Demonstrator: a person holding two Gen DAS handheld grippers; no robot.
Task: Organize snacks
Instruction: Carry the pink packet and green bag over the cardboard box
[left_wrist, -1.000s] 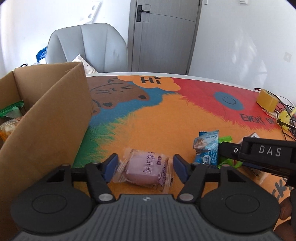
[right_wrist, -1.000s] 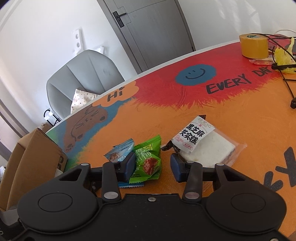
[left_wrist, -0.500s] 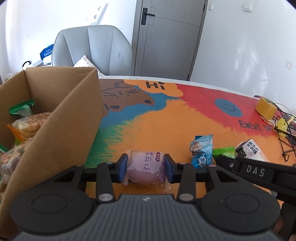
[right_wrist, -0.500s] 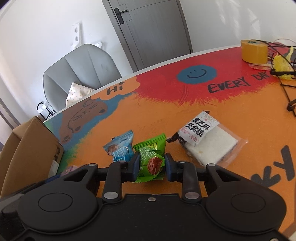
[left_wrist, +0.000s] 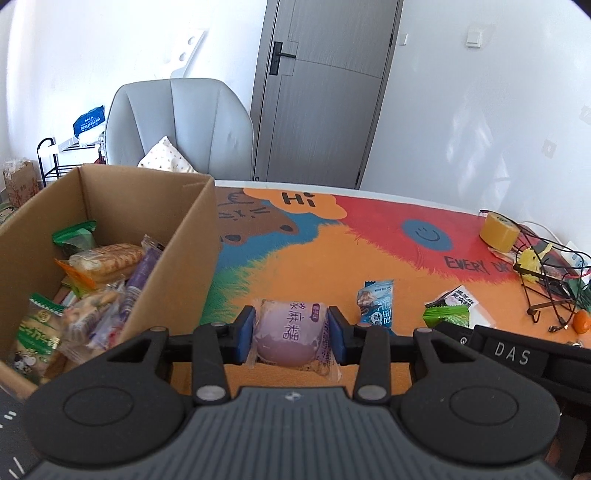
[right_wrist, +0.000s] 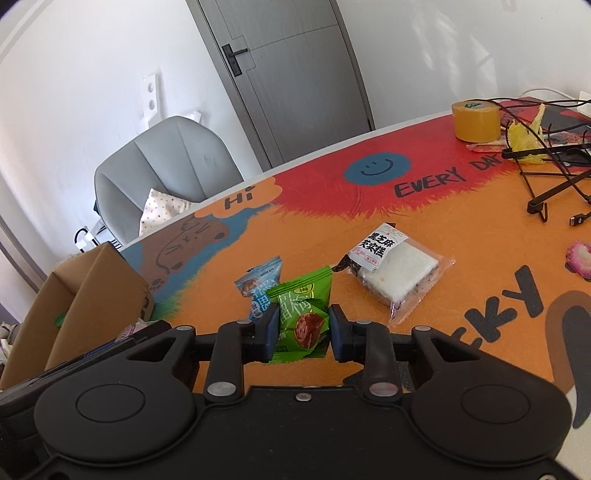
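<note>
My left gripper (left_wrist: 291, 334) is shut on a purple mochi packet (left_wrist: 290, 336), lifted off the colourful table mat (left_wrist: 295, 258). To its left stands an open cardboard box (left_wrist: 177, 258) holding several snack packets. My right gripper (right_wrist: 303, 328) is shut on a green plum-candy packet (right_wrist: 301, 314), also raised above the mat. A blue snack packet (right_wrist: 260, 286) lies just behind it, and a white sesame cake in clear wrap (right_wrist: 397, 269) lies to the right. In the left wrist view the blue packet (left_wrist: 376, 301) and the right gripper's body (left_wrist: 513, 356) show at the right.
A roll of yellow tape (right_wrist: 474, 120), black cables and a wire stand (right_wrist: 543, 177) crowd the table's far right. A small pink object (right_wrist: 580, 258) lies at the right edge. A grey chair (left_wrist: 177, 125) stands behind the table, before a grey door (left_wrist: 321, 85).
Both grippers closed on their packets, the left on the purple one and the right on the green one, then rose off the mat. The box's inside has come into the left view.
</note>
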